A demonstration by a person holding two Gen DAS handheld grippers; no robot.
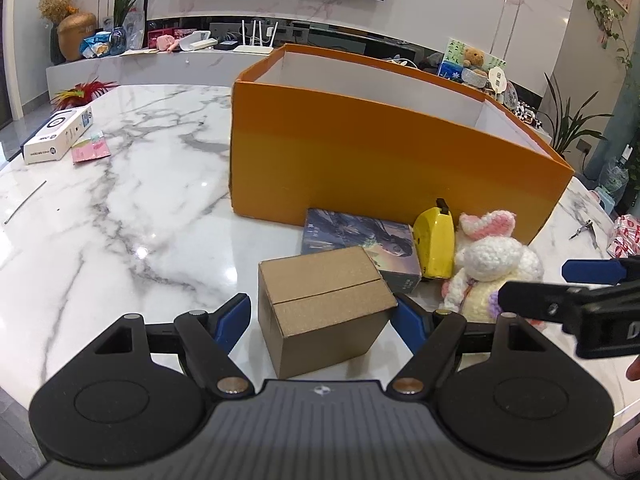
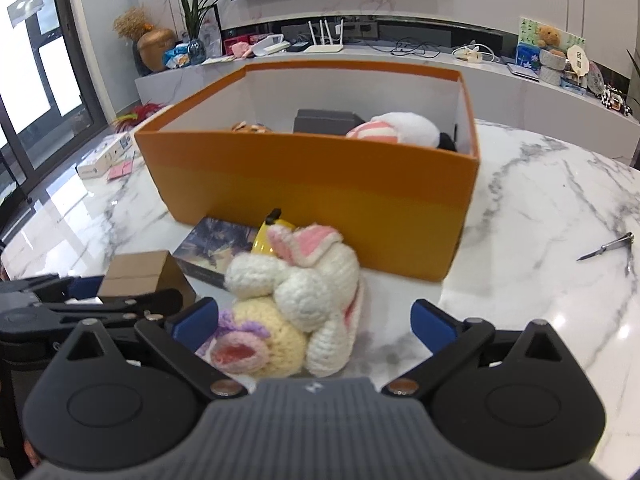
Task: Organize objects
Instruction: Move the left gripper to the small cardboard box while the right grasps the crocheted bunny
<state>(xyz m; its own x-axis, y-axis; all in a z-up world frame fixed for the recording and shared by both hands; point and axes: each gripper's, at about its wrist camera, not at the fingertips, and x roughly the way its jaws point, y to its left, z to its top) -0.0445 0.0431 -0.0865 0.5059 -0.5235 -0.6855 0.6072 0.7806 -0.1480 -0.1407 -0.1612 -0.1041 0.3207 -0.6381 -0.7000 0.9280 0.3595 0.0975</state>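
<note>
A small brown cardboard box [image 1: 324, 304] stands on the marble table [image 1: 120, 220] between the jaws of my left gripper [image 1: 320, 314]. That gripper is open: its left pad stands clear of the box and its right pad is at the box's corner. My right gripper [image 2: 314, 320] is open around a crocheted white and pink bunny [image 2: 304, 288], with a gap on the right side. Behind them lie a picture-covered flat box [image 1: 360, 236] and a yellow object [image 1: 434, 244], against a large orange box [image 2: 320, 184]. A dark grey box [image 2: 324, 120] and a pink-white plush [image 2: 396, 128] lie inside it.
At the table's far left lie a white carton [image 1: 56, 136] and a pink card [image 1: 90, 150]. A small metal tool [image 2: 612, 250] lies on the right, and a red-patterned packet [image 1: 624, 236] sits at the right edge. A cluttered shelf [image 2: 400, 56] runs behind.
</note>
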